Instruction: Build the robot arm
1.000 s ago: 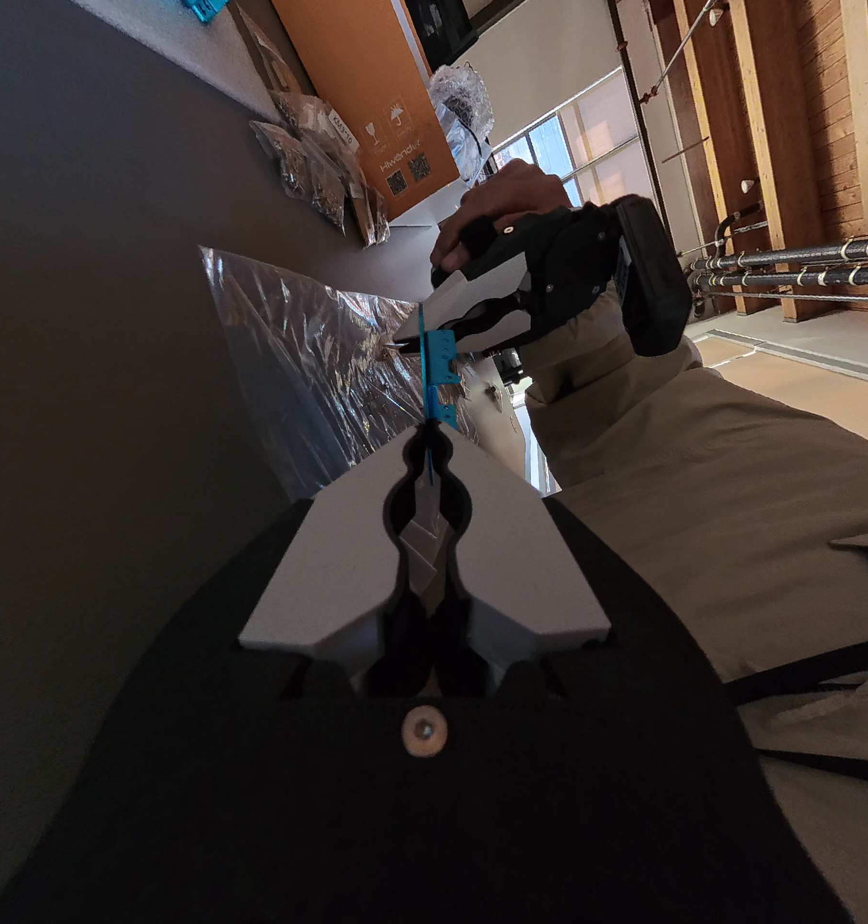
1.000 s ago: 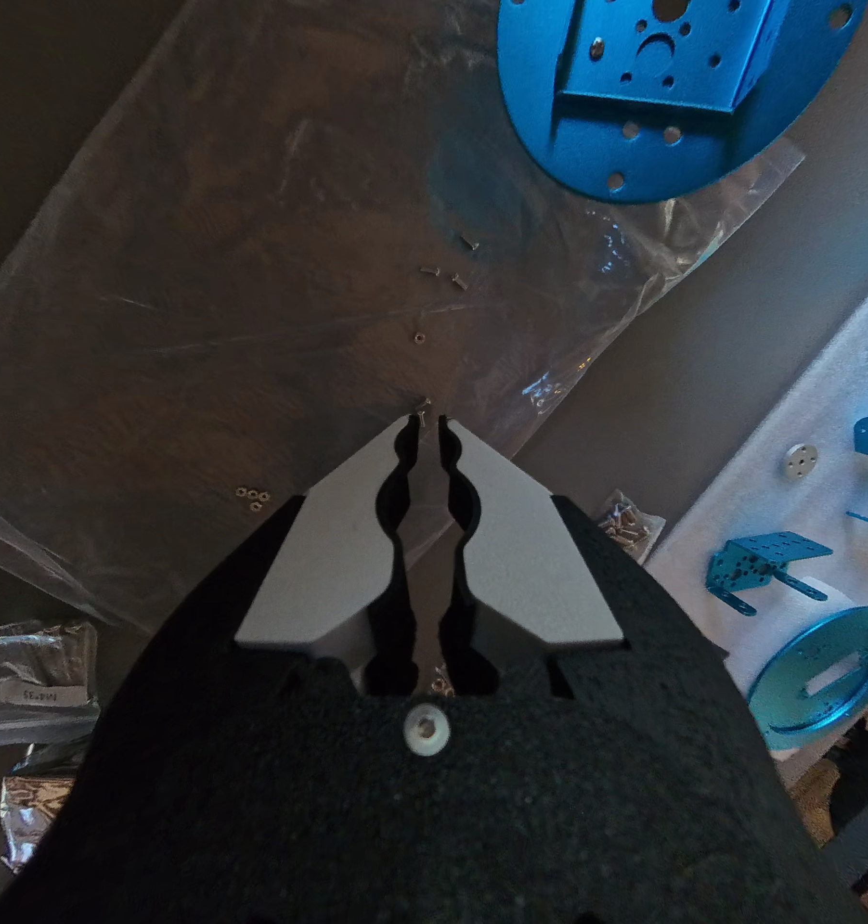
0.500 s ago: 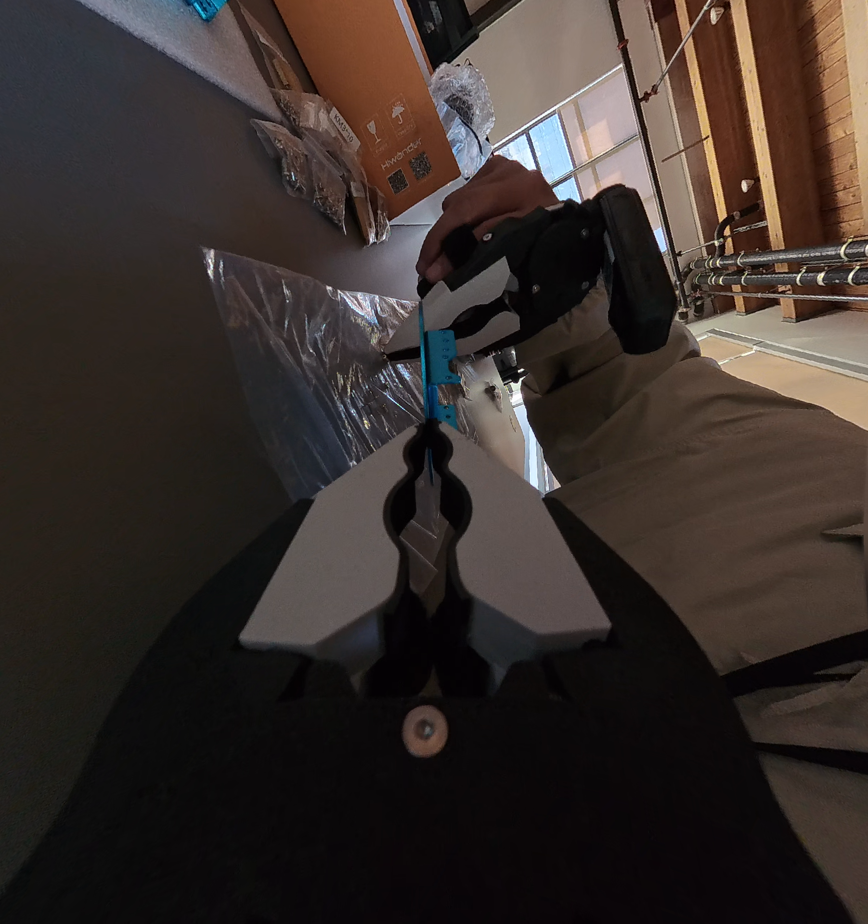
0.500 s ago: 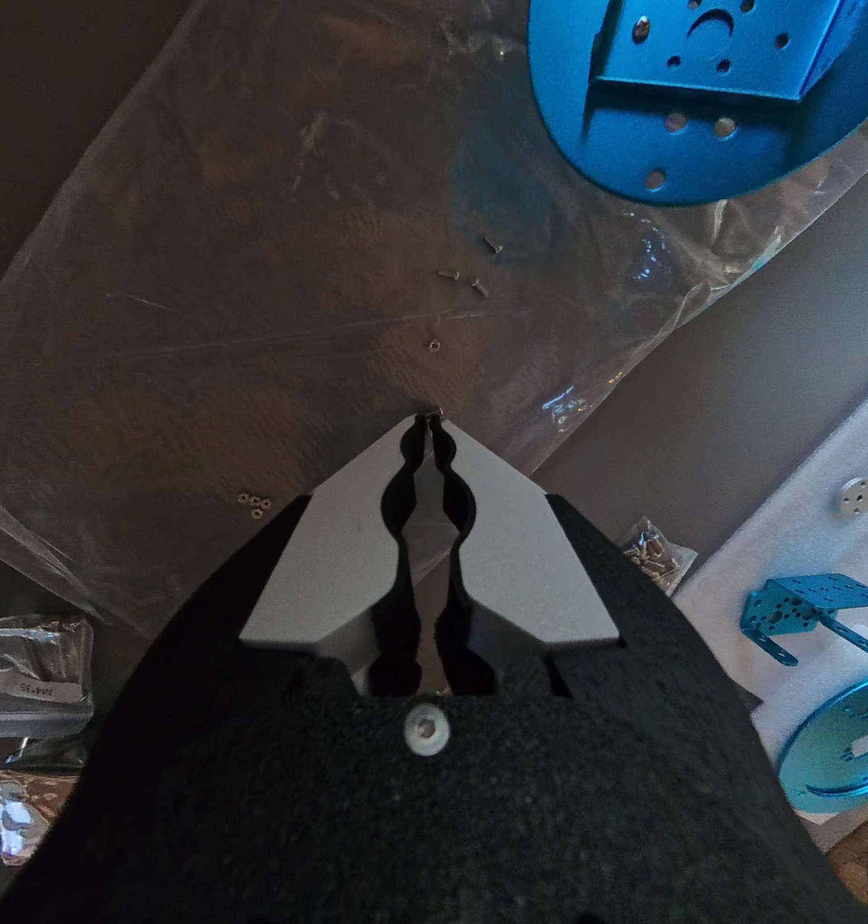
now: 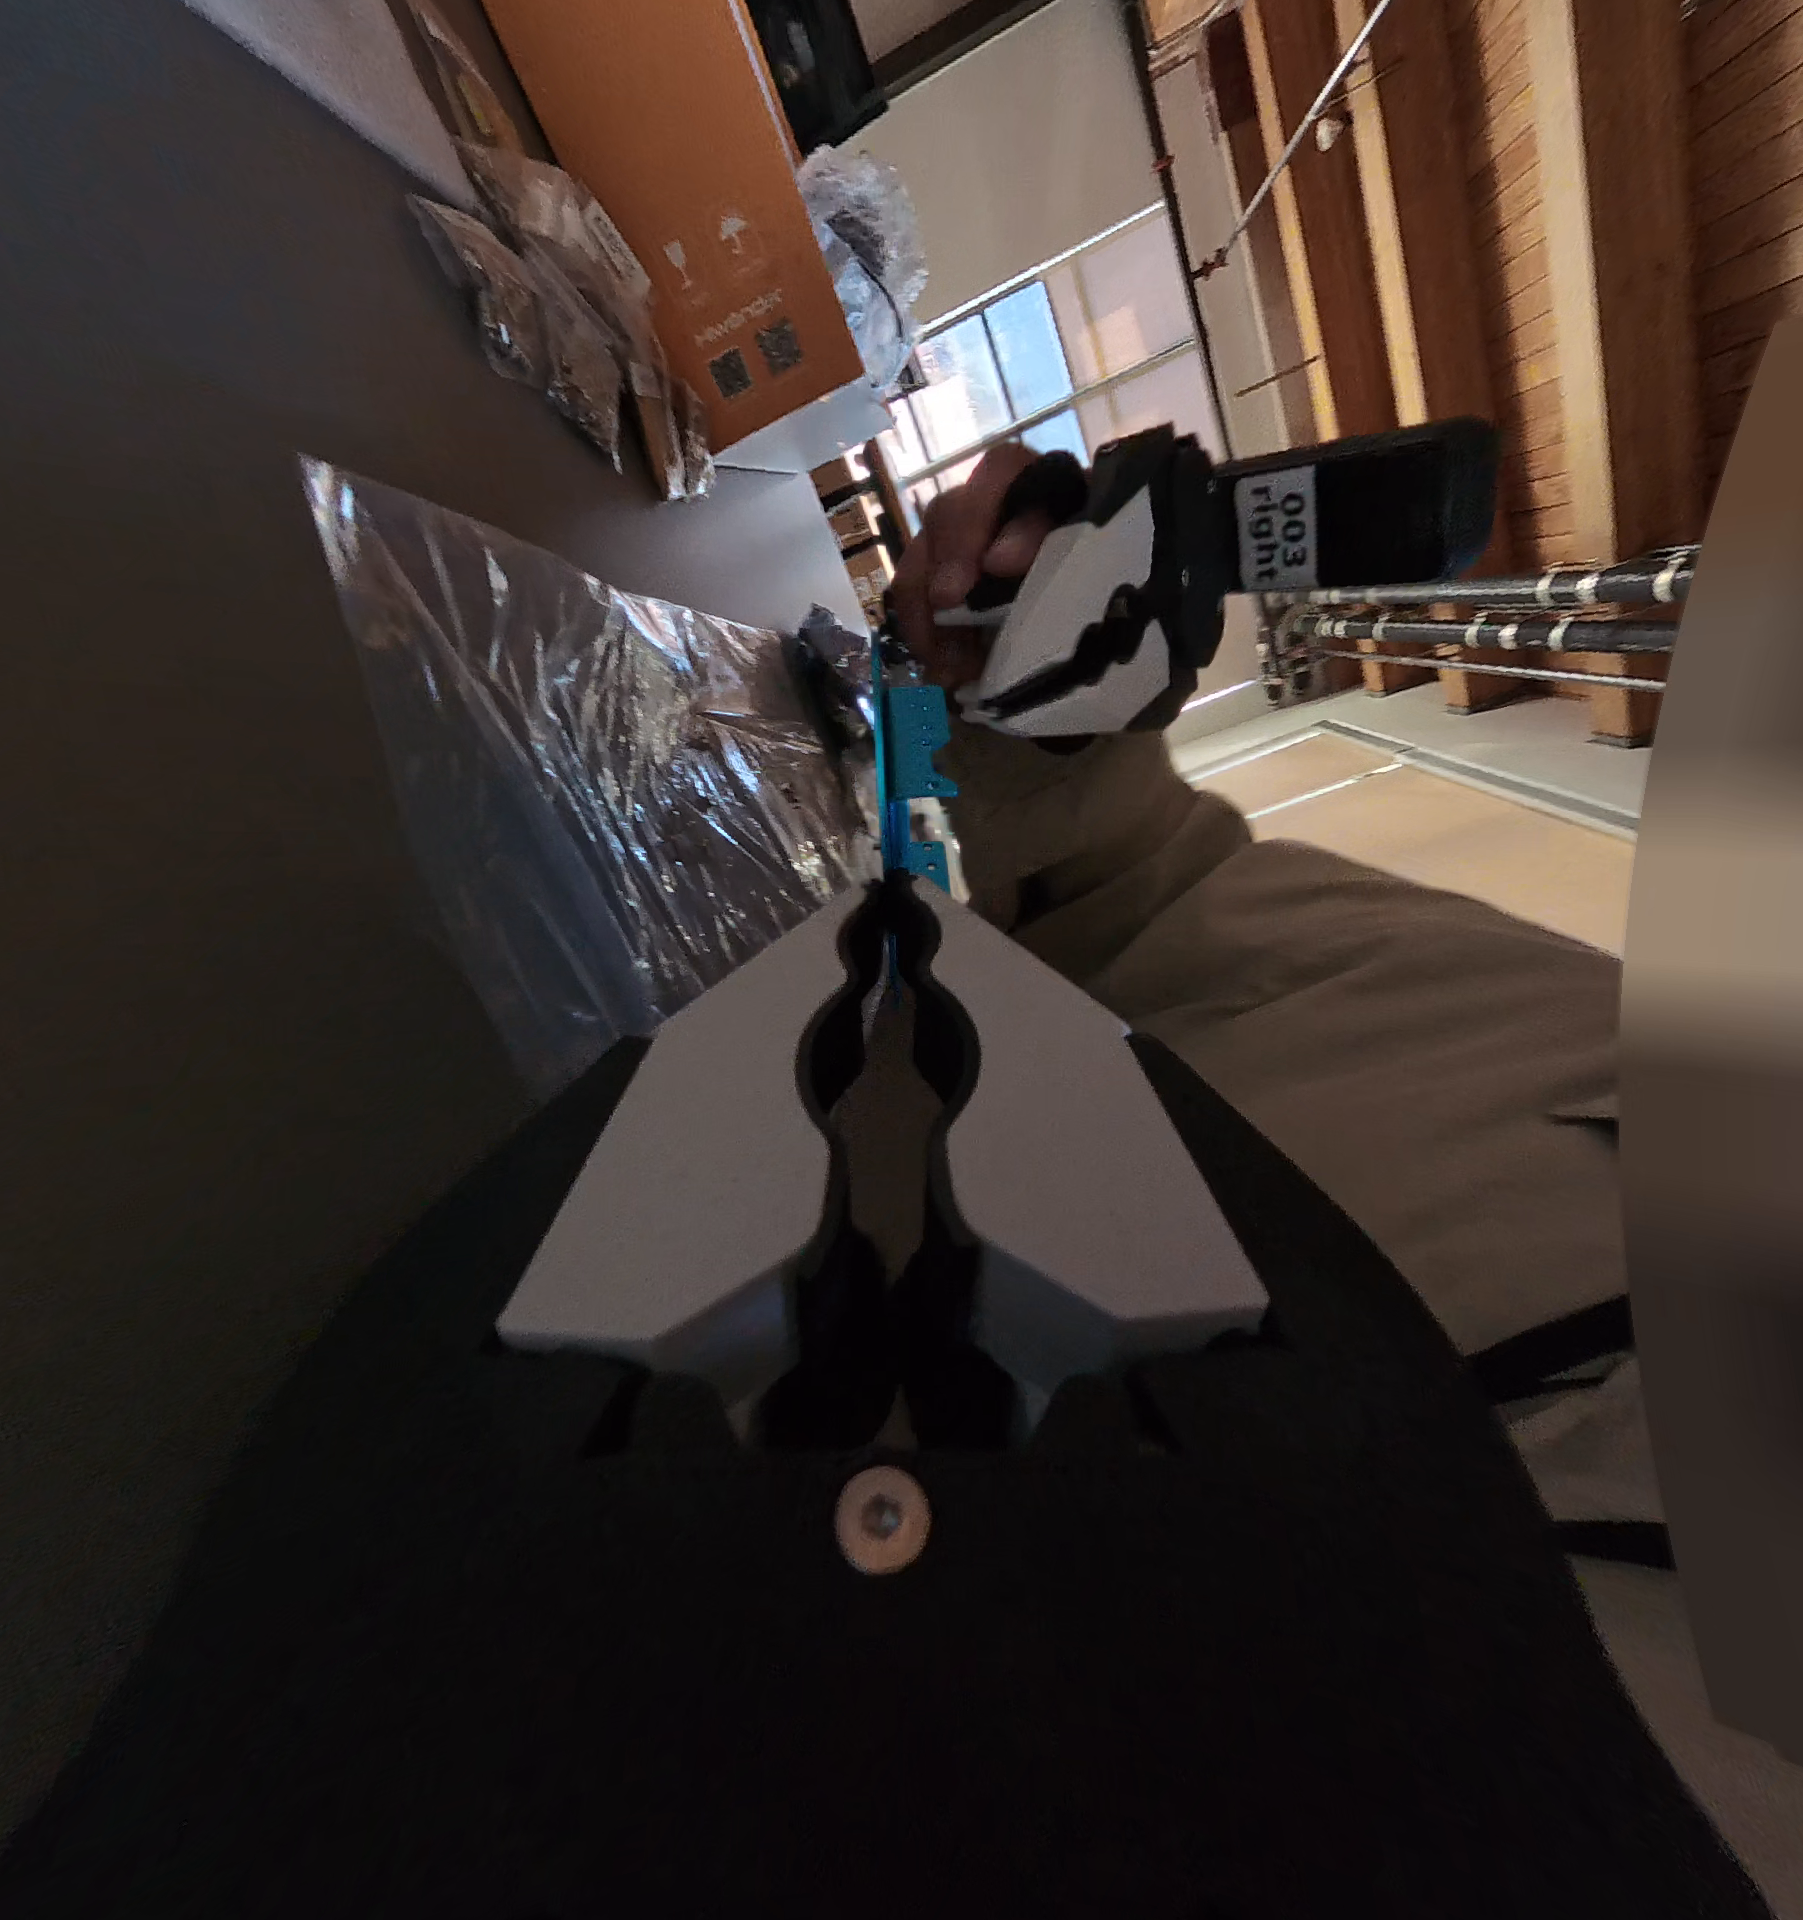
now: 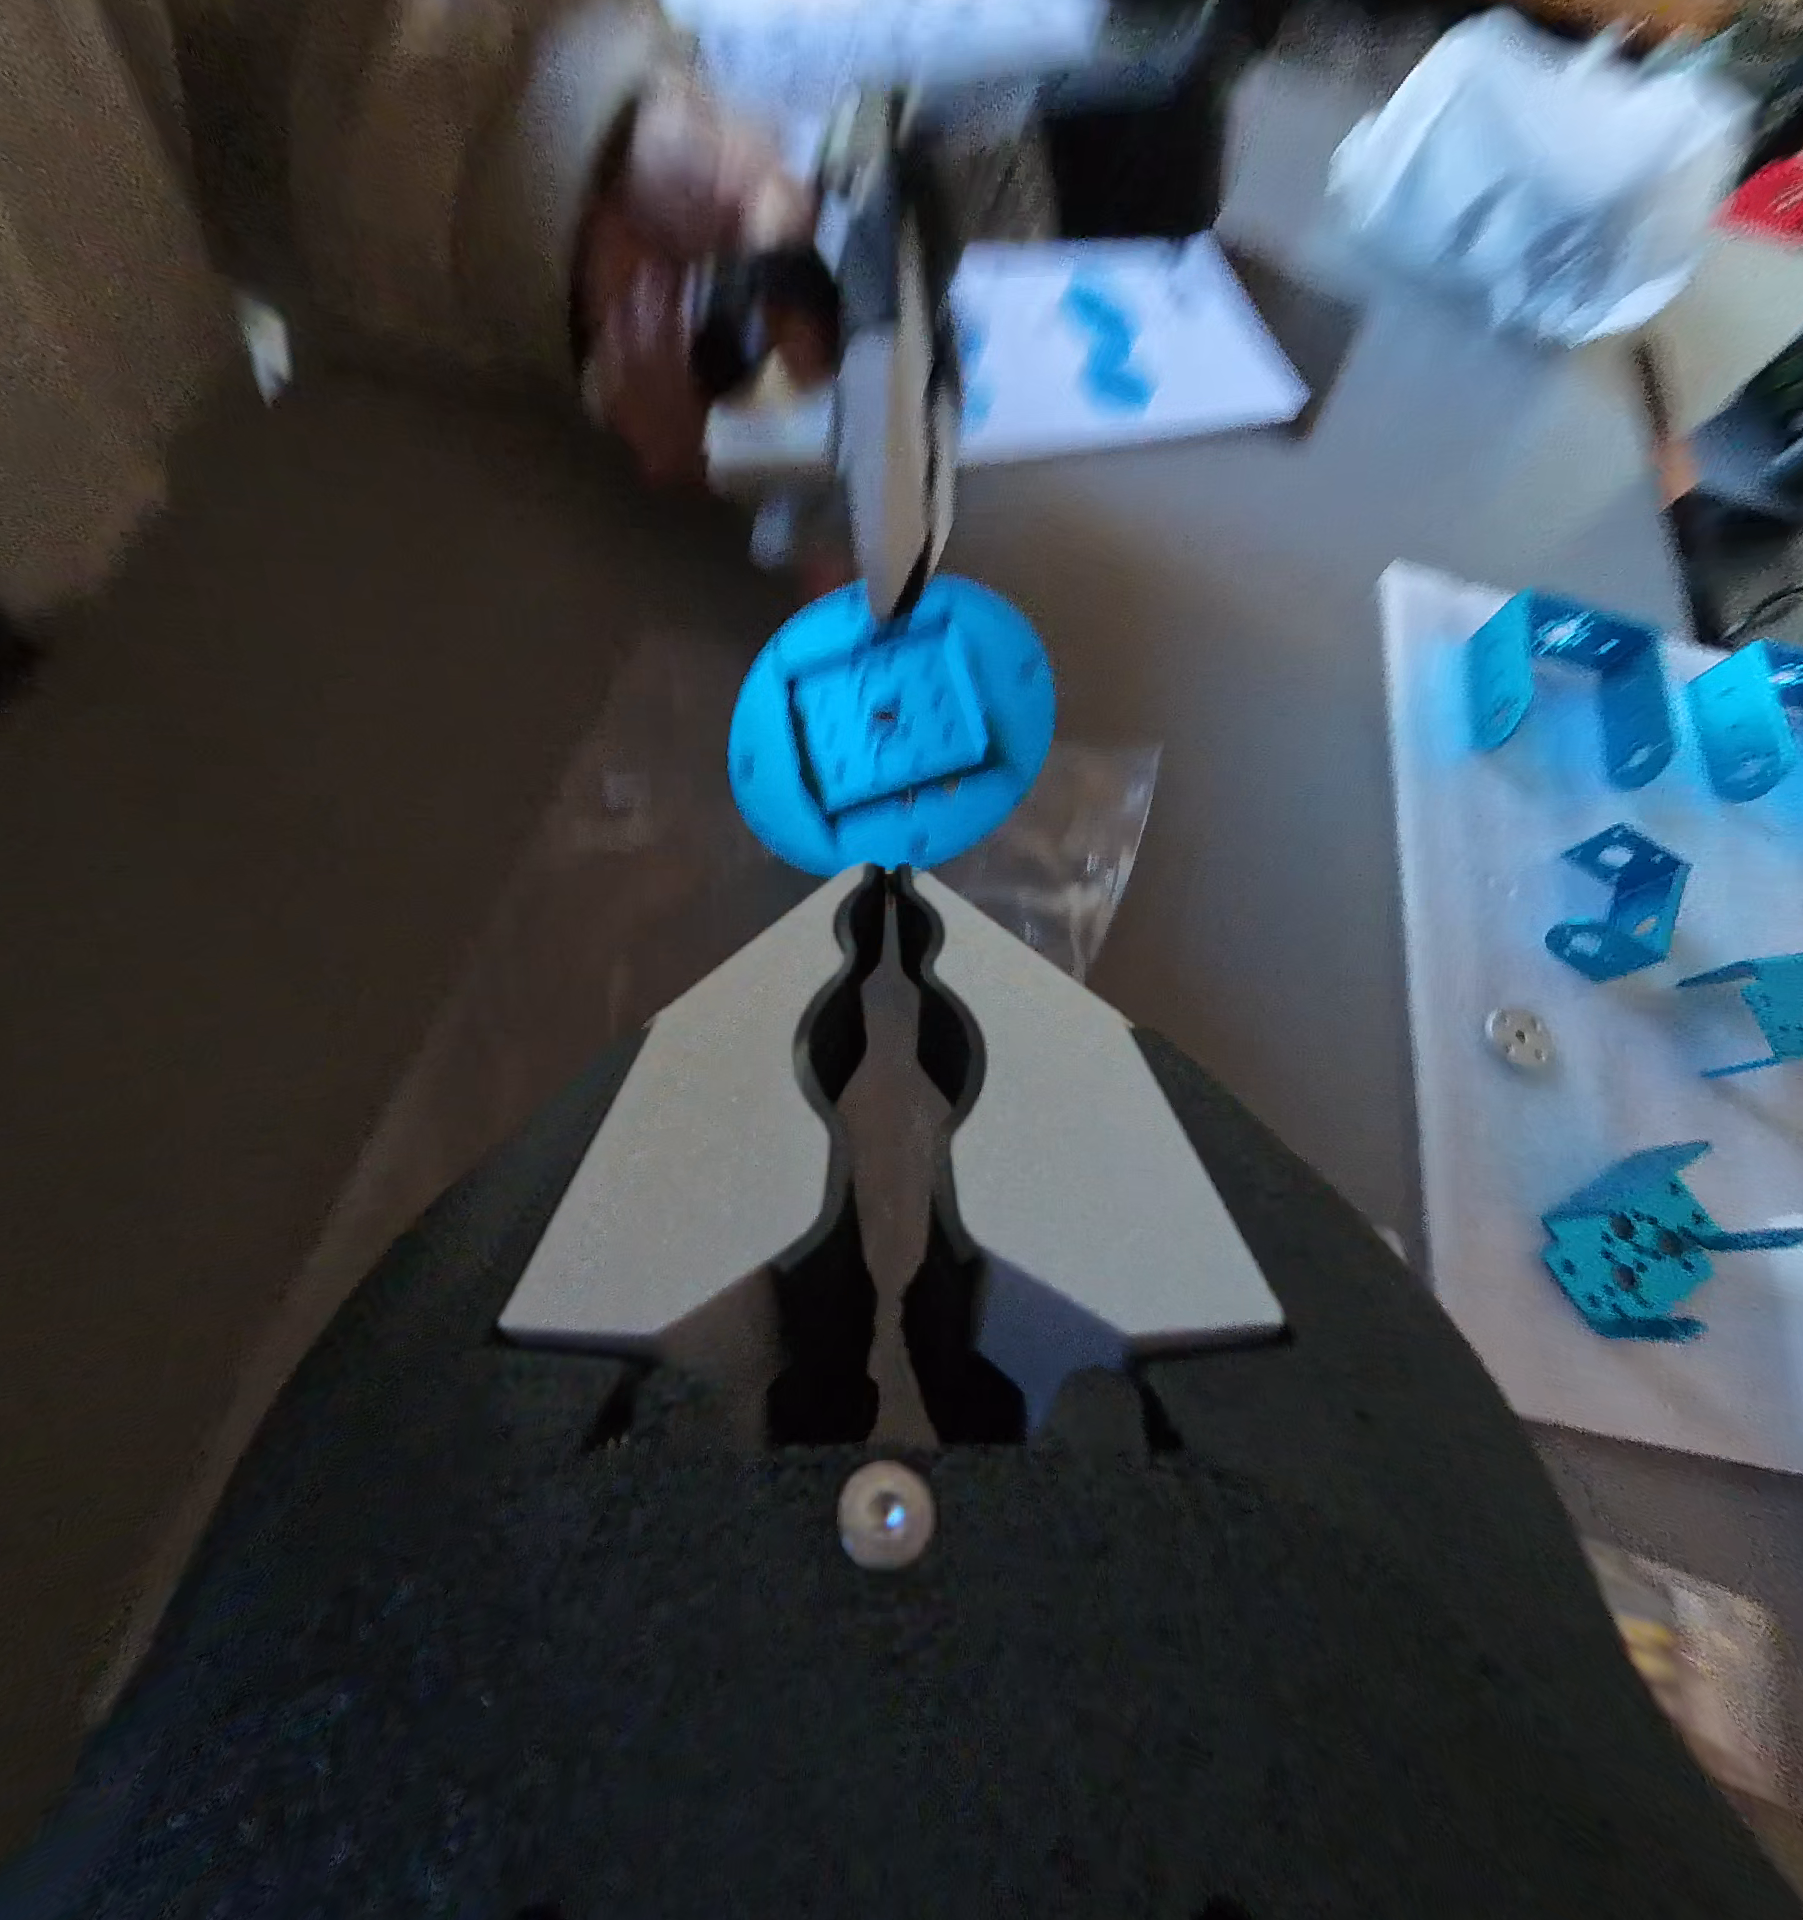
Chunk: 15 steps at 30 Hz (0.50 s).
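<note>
One blue round plate (image 6: pixel 892 732) with one square bracket on its face. Five loose blue brackets (image 6: pixel 1616 902) lie on one white foam sheet (image 6: pixel 1448 1143), beside one small silver hub (image 6: pixel 1517 1037). One clear plastic bag (image 5: pixel 606 748), one orange box (image 5: pixel 689 197).

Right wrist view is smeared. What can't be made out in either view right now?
- Right wrist view: motion blur smears the disc and its holes; anything between the right gripper jaws is too small to tell.
- Left wrist view: disc edge-on, face hidden; the left gripper covers its near rim.
- Left wrist view: contents of the bags too small.
</note>
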Motion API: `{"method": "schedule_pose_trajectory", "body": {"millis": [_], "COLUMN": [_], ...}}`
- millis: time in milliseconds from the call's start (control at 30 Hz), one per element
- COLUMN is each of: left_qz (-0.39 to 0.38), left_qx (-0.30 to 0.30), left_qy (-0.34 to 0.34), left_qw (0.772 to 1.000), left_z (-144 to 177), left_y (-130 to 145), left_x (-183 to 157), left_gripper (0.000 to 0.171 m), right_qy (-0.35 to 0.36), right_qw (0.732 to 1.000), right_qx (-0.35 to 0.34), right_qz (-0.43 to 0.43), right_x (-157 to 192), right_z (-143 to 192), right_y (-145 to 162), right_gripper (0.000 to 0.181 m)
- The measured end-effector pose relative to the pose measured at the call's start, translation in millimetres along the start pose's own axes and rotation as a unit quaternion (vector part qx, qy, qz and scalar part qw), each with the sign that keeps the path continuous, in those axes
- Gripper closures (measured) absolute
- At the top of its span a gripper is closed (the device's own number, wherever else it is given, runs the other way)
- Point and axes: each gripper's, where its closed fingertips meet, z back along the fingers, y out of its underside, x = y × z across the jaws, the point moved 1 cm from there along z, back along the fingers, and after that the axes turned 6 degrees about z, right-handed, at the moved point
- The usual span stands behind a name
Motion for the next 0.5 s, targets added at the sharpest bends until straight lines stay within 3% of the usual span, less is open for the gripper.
{"method": "schedule_pose_trajectory", "body": {"millis": [100, 167, 267, 500], "left_qz": [0.03, 0.045, 0.045, 0.046], "left_qx": [0.006, 0.013, 0.019, 0.015], "left_qy": [0.034, 0.049, 0.046, 0.033], "left_qw": [0.999, 0.998, 0.998, 0.998], "left_z": [-3, -6, -9, -9], "left_y": [5, 9, 13, 13], "left_x": [-6, -9, -9, -5], "left_gripper": [0.171, 0.171, 0.171, 0.171], "right_qy": [0.03, 0.049, 0.097, 0.117], "right_qw": [0.989, 0.982, 0.98, 0.99], "right_qx": [-0.118, -0.148, -0.141, -0.065], "right_qz": [-0.086, -0.108, -0.097, -0.04], "right_x": [4, 6, 4, 10], "right_z": [-6, -15, -29, -52], "right_y": [-34, -40, -38, -28], "right_gripper": [0.181, 0.181, 0.181, 0.181]}}
